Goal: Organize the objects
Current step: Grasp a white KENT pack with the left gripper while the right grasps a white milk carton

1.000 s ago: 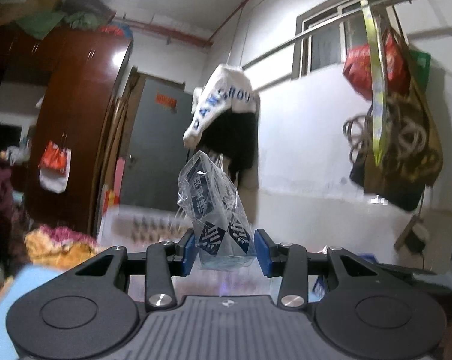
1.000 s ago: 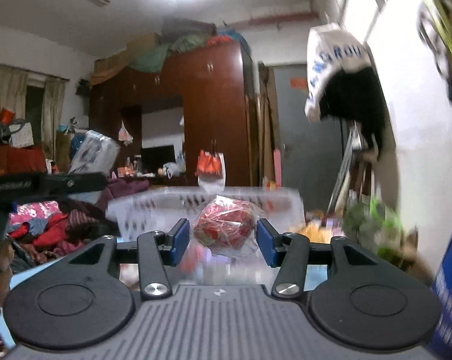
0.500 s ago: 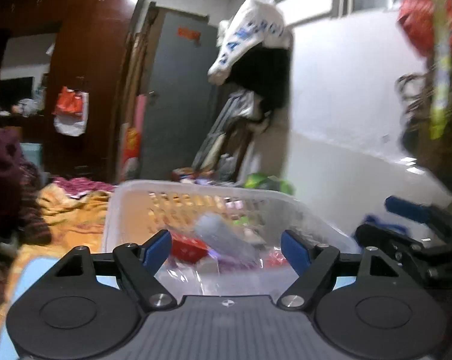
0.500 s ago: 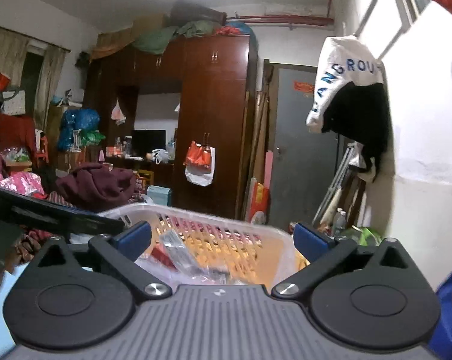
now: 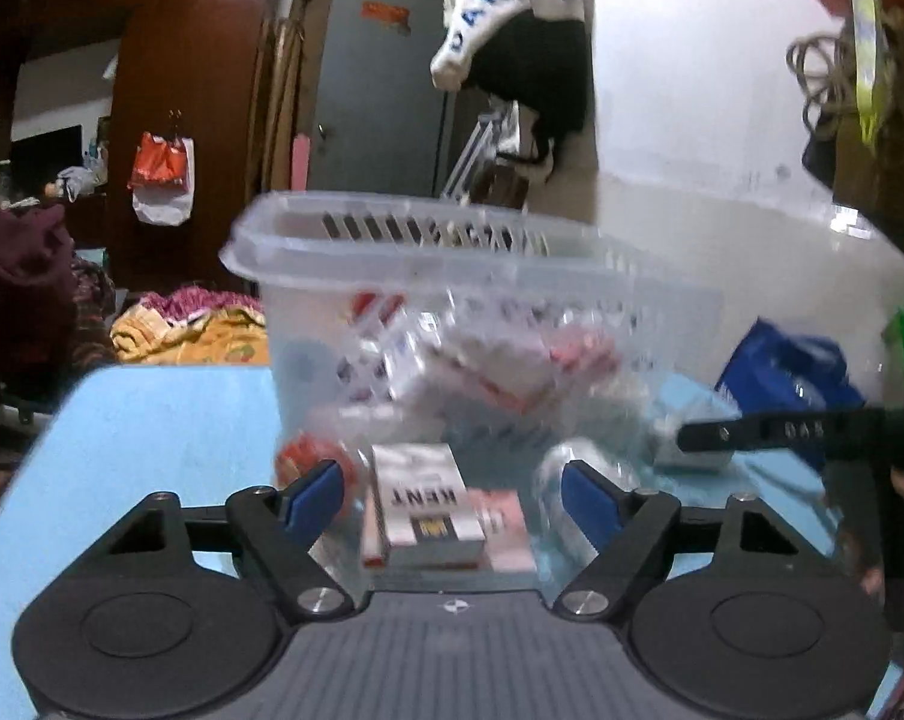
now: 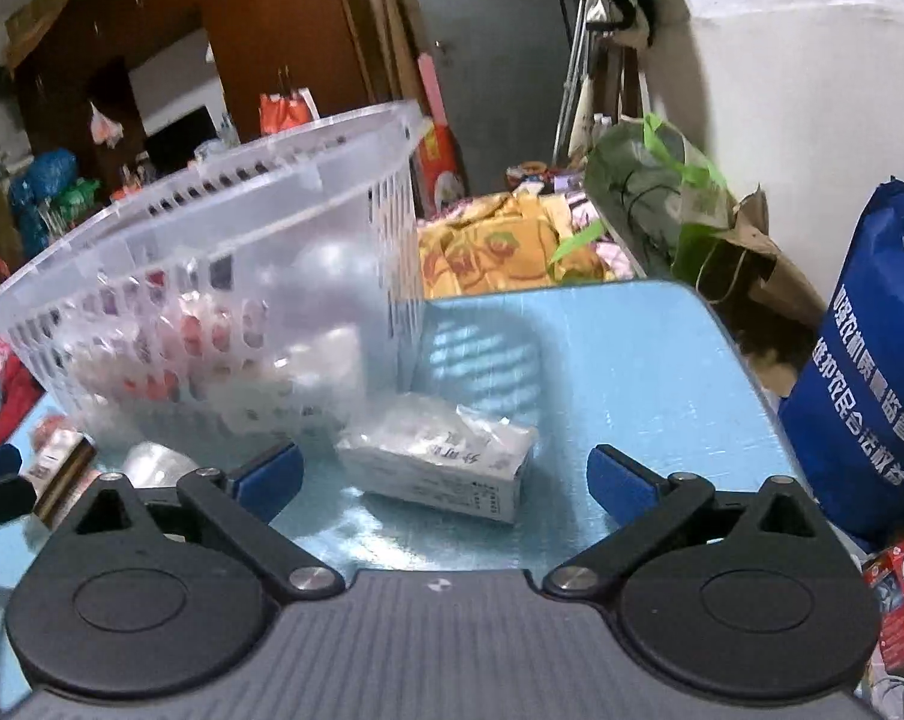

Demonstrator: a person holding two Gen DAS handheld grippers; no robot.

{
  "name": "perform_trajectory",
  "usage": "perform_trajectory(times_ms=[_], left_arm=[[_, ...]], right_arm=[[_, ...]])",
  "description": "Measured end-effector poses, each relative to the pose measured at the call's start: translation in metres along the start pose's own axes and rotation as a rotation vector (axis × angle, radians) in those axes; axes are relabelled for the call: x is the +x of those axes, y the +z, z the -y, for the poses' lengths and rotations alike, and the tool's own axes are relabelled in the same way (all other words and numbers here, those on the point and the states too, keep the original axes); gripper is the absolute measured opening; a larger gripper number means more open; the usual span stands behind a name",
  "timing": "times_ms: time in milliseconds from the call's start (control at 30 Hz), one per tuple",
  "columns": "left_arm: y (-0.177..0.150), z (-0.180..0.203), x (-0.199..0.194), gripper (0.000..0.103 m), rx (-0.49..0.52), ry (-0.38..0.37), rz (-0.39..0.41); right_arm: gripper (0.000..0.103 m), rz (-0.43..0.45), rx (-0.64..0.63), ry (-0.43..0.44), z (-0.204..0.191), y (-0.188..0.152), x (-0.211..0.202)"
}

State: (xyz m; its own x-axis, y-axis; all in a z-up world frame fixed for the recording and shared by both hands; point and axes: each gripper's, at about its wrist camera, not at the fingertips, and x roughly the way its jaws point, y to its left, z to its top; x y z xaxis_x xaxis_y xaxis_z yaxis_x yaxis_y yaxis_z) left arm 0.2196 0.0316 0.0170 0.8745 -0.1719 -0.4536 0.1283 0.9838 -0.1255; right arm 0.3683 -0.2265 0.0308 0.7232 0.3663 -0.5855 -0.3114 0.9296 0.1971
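We see a translucent plastic basket (image 5: 392,252) with slotted walls standing on the light blue table (image 5: 164,420), holding a blurred heap of red-and-white packets; their number we cannot tell. Our left gripper (image 5: 452,495) is spread wide and empty, low over one white carton printed KENT (image 5: 422,498) that lies on the table just before the basket, between the blue pads. A red round wrapped item (image 5: 308,456) sits beside the left pad. Our right gripper (image 6: 446,474) is likewise wide open and holds nothing; one plastic-wrapped white box (image 6: 446,456) lies between its fingers, near the basket's corner. One blue printed bag (image 6: 871,372) stands at the table's right edge. Behind are a dark wooden wardrobe (image 5: 182,60), a grey door (image 5: 380,90) and heaped clothes.
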Motion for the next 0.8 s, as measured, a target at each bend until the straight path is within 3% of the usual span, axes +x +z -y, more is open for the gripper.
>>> perform_trajectory(times_ms=[133, 267, 333, 500, 600, 800], left_arm=[[-0.008, 0.004, 0.007, 0.083, 0.014, 0.016, -0.018], [-0.01, 0.003, 0.005, 0.083, 0.014, 0.03, -0.02], [-0.01, 0.003, 0.006, 0.067, 0.015, 0.056, -0.043], [-0.011, 0.001, 0.001, 0.041, 0.031, 0.113, -0.021], [-0.011, -0.009, -0.005, 0.041, -0.013, 0.036, 0.008], [-0.015, -0.008, -0.026, 0.041, 0.006, -0.024, 0.142]], right_arm=[[0.102, -0.011, -0.005, 0.0, -0.001, -0.003, 0.005], [0.08, -0.002, -0.047, -0.033, -0.006, -0.019, -0.001], [0.078, 0.013, -0.044, -0.04, -0.006, -0.023, -0.005], [0.078, 0.096, -0.022, 0.03, -0.005, -0.034, -0.032], [0.078, 0.153, -0.012, 0.088, -0.007, -0.045, -0.051], [0.078, 0.241, -0.018, 0.165, -0.015, -0.058, -0.074]])
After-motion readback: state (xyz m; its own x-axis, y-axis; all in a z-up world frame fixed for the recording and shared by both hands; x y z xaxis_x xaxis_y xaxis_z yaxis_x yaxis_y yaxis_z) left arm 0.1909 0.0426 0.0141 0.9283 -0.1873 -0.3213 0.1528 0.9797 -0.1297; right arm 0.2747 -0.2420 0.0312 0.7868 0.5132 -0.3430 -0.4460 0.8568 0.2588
